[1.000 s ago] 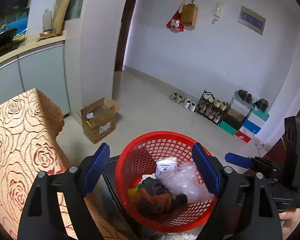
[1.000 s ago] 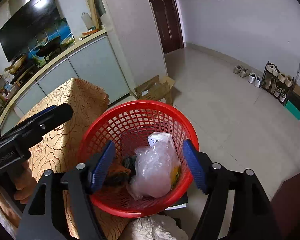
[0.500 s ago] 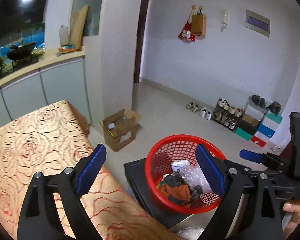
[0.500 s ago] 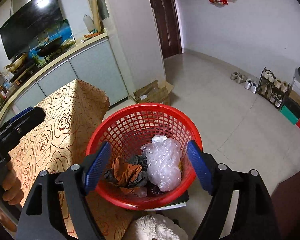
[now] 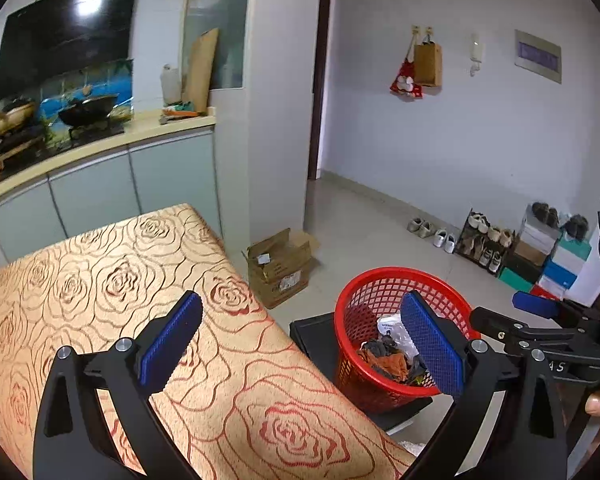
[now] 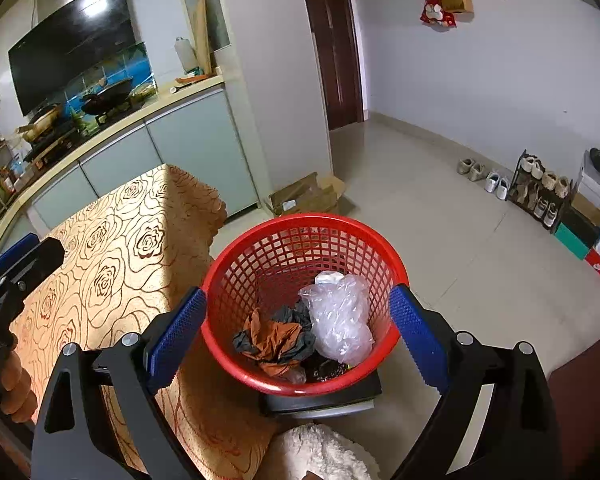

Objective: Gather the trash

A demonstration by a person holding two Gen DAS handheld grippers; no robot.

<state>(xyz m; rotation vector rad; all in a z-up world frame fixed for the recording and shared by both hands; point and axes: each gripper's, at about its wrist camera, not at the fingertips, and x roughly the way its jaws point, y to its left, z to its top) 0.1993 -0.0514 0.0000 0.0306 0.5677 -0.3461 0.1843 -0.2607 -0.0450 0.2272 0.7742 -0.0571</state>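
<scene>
The round red plastic mesh basket (image 6: 304, 304) stands on a low black stand (image 6: 320, 400) on the floor, just beside the table's edge. Inside it lie a crumpled clear plastic bag (image 6: 338, 320), an orange and dark grey wad of wrappers (image 6: 274, 338) and a small white packet (image 5: 388, 326). I judge that the dropping step is finished and the search for more trash begins.

The right gripper (image 6: 298, 334) hangs above the basket with its blue pads spread wide; its jaws have just been opening, and nothing is between them. The left gripper (image 5: 300, 346) is over the table edge, its jaws also just opened wide and empty.

The next move, I think, calls for turning toward the table or the floor to find another piece; none is visible on the cloth here.

The table carries a gold cloth with red rose patterns (image 5: 100, 280). Further are grey kitchen cabinets (image 5: 100, 188), an open cardboard box (image 5: 280, 266) on the pale tiled floor, and a shoe rack (image 6: 540, 192) by the white wall.
</scene>
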